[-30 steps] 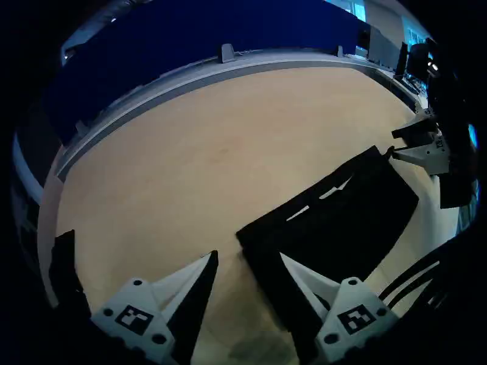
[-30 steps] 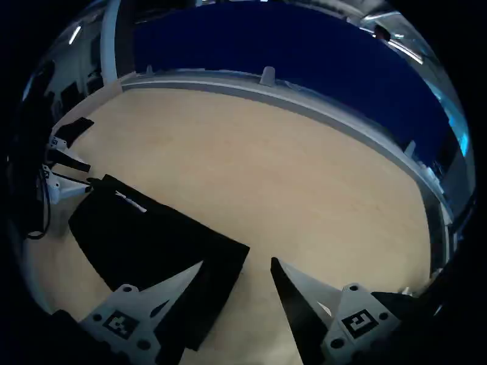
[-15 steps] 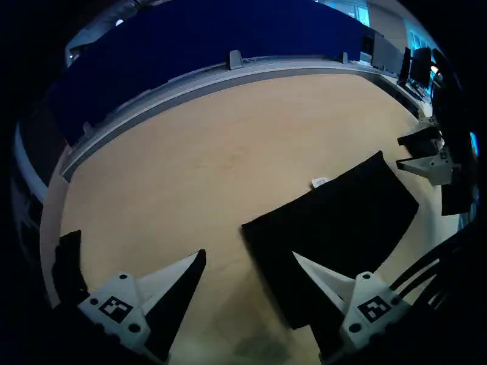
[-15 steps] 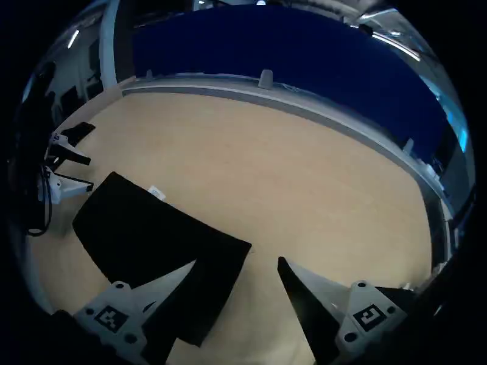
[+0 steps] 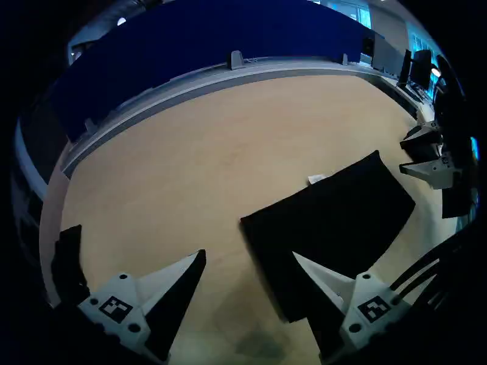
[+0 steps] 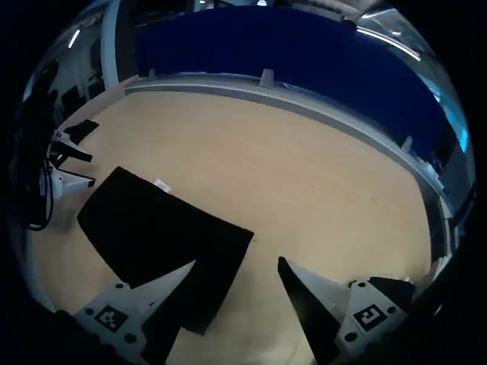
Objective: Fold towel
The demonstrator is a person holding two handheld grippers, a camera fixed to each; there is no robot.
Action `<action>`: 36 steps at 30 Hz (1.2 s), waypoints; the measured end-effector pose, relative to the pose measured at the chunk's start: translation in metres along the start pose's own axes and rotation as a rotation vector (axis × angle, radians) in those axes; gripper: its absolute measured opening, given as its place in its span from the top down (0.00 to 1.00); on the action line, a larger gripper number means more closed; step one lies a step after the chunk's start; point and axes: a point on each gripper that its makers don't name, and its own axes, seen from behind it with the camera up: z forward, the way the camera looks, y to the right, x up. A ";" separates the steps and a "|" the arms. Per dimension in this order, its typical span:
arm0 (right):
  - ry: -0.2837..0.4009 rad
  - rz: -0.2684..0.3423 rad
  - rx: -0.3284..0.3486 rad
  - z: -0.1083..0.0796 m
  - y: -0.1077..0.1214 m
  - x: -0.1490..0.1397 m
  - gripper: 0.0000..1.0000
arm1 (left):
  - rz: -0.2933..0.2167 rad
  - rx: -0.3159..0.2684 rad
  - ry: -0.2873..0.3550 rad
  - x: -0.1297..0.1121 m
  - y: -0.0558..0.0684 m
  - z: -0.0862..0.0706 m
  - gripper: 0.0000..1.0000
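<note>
On the desk point(image 5: 201, 158), the towel point(image 5: 332, 222) is laid flat; left tongs point(image 5: 248, 253) and right tongs point(image 6: 237, 260) are held spread, empty, so an edge probably gets pinched next.

One finger point(image 5: 332, 289) of the left gripper point(image 5: 248, 254) hid the near corner of the towel point(image 5: 332, 225); its far-edge tag point(image 5: 316, 179) was unreadably small.

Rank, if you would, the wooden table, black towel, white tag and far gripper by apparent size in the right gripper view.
Largest to smallest:
1. wooden table
2. black towel
3. left gripper, far from the camera, so its true size is unsure
4. white tag, clearly the smallest
</note>
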 end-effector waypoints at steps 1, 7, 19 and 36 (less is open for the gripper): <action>-0.001 0.000 0.001 -0.002 -0.001 -0.002 0.06 | 0.000 0.000 0.000 -0.002 0.001 -0.001 0.06; -0.008 0.007 0.003 -0.012 -0.006 -0.015 0.06 | -0.008 0.002 -0.010 -0.016 0.004 -0.010 0.06; -0.019 0.030 -0.004 -0.036 -0.013 -0.039 0.06 | -0.038 0.004 -0.019 -0.043 0.012 -0.031 0.06; -0.027 -0.027 0.047 -0.039 -0.024 -0.043 0.06 | -0.105 0.042 -0.024 -0.075 0.001 -0.059 0.05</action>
